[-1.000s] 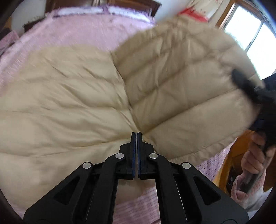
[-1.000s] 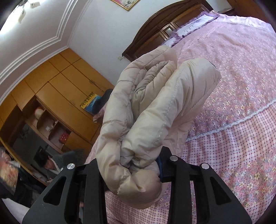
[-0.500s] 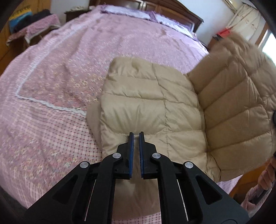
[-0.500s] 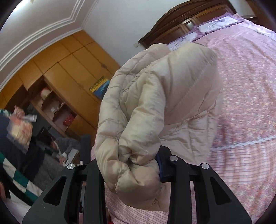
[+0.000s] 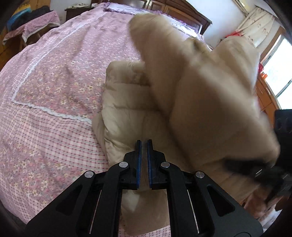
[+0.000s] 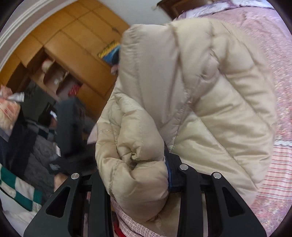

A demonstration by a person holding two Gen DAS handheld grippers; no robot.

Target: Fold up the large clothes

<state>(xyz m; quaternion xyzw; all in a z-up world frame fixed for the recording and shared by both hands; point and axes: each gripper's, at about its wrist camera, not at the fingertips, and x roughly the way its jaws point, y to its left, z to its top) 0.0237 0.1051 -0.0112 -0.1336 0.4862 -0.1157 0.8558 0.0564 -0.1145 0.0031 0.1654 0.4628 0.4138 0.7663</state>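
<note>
A beige quilted down jacket (image 5: 126, 111) lies on the pink floral bed (image 5: 45, 91). Its right part (image 5: 200, 94) is lifted and blurred, hanging over the flat part. My right gripper (image 6: 133, 164) is shut on a thick bunched fold of that part; the fold hides its left finger. In the left wrist view the right gripper (image 5: 255, 173) is a dark blur at the lower right. My left gripper (image 5: 144, 144) hovers over the jacket's near edge, shut to a thin slit with nothing between its blue pads (image 5: 139, 156).
A dark wooden headboard (image 5: 184, 12) and pillows stand at the far end of the bed. A cloth-covered stand (image 5: 34, 27) is at the far left, a bright window (image 5: 279, 76) at the right. Wooden wardrobes (image 6: 73, 45) and blurred clutter fill the left of the right wrist view.
My left gripper let go of the jacket's near edge and drew back from it. My right gripper swung the held part leftward, over the flat part.
</note>
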